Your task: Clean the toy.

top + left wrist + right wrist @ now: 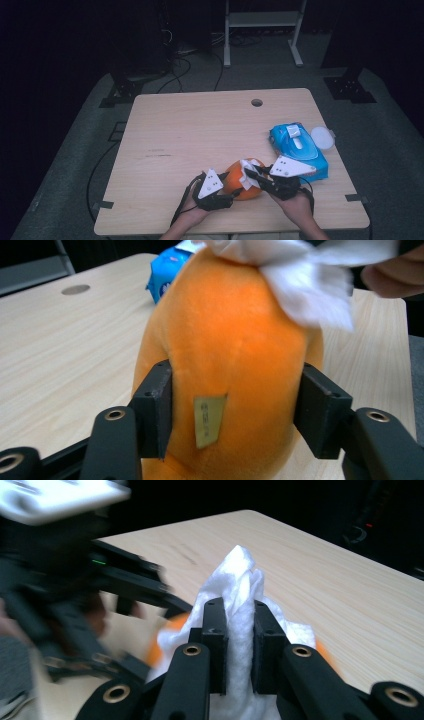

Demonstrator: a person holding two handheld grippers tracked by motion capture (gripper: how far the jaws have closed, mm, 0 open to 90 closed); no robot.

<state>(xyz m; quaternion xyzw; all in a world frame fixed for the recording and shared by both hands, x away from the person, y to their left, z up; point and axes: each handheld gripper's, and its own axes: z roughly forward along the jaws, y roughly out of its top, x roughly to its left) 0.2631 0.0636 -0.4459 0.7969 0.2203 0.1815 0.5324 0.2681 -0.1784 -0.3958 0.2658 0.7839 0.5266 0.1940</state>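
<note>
So the left gripper (235, 410) has its 2 jaws pressed into the sides of an orange plush toy (235, 350), holding it upright near the front edge of the tabletop (190, 130). Right gripper (239, 645) is clamped on a white wipe (239, 580), laid over the top of that toy. Just beyond, to the right, sits a blue wipes pack (298, 145) with a white round lid (321, 137) beside it.

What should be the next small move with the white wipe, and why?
Probably drag the white wipe across the top of the orange plush toy. The right gripper pinches the wipe against the toy, and the left gripper has its jaws pressed on the toy's sides, so it looks steadied.
</note>
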